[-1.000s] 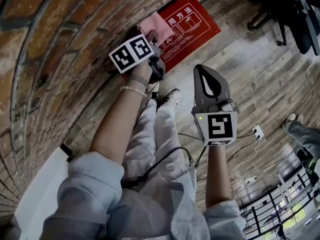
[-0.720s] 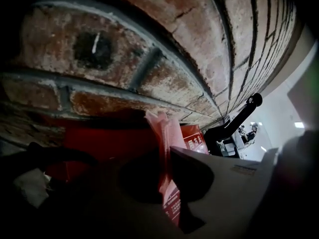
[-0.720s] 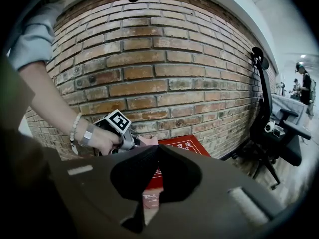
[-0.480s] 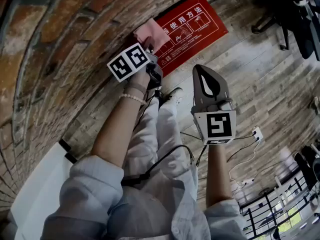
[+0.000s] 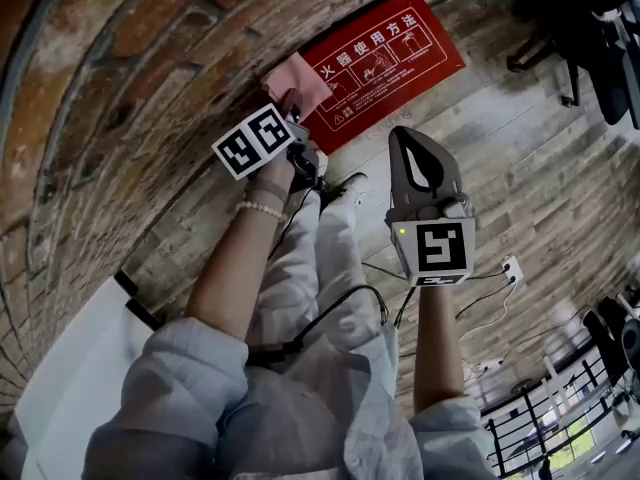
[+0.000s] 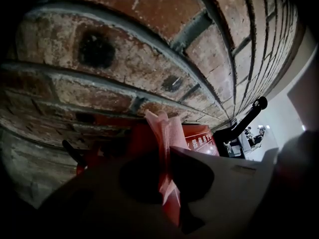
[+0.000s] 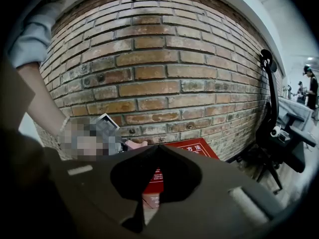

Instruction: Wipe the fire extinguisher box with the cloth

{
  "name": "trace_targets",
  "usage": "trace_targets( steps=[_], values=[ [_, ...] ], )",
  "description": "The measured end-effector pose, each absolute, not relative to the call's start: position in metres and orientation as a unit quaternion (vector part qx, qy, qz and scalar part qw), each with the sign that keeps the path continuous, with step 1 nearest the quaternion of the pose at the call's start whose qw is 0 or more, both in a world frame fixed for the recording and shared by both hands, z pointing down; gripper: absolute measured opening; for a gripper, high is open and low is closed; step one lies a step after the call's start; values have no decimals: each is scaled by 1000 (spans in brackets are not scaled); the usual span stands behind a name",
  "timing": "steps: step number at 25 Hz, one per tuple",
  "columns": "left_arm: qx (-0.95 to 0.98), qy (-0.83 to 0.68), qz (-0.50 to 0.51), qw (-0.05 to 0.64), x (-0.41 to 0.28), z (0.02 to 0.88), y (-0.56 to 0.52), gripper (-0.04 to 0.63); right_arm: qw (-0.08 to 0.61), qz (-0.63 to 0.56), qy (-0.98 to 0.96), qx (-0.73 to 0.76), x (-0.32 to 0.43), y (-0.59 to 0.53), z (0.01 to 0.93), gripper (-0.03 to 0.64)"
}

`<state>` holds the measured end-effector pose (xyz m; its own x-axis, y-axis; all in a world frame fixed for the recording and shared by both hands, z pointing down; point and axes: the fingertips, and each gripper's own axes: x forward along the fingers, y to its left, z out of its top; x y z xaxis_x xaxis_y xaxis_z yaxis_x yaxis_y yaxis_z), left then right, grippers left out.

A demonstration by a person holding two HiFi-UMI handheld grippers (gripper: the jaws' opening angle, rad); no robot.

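The left gripper (image 6: 167, 152) has its jaws pinched on a pink cloth (image 6: 163, 128). The cloth stands up out of the tips as a crumpled fold. In the head view the left gripper (image 5: 293, 106) puts that cloth (image 5: 298, 78) at the 9 o'clock end of the fire extinguisher box (image 5: 395, 48), right where the box meets the brick wall (image 5: 110, 98). The cloth appears to rest on the box's corner, though actual contact cannot be confirmed.

The right gripper (image 7: 158, 148) has its jaws pressed together on nothing. It hangs at about 5 o'clock from the box in the head view (image 5: 405, 136), apart from it and aimed toward it.

The step in hand looks like the wipe itself, at one end of the box. The next move probably calls for dragging the cloth toward 3 o'clock along the red face, with a firm pinch and enough pressure to keep the fold flat.

The box sits at 12 to 1 o'clock in the head view, on the plank floor (image 5: 520, 158) against the wall. It is red, with white characters and small pictograms on its face.
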<state>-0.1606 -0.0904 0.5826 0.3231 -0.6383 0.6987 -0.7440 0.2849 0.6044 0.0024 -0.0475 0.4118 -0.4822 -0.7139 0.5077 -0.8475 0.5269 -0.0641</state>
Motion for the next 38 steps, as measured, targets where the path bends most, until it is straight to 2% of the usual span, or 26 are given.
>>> trace_targets(
  steps=[17,23,29,38],
  values=[
    [589,-591,61,548,-184,584,-62,12,223,159,-850,450,-12,-33,412,8],
    [594,-586,36,550,-178,568,-59,11,221,159,-848,455,-4,-33,411,8],
    [616,-567,-8,547,-150,531,-67,11,212,163,-842,468,12,-34,408,8],
    [657,-508,-31,556,-60,511,-97,12,210,175,-828,489,51,-32,418,8]
  ],
)
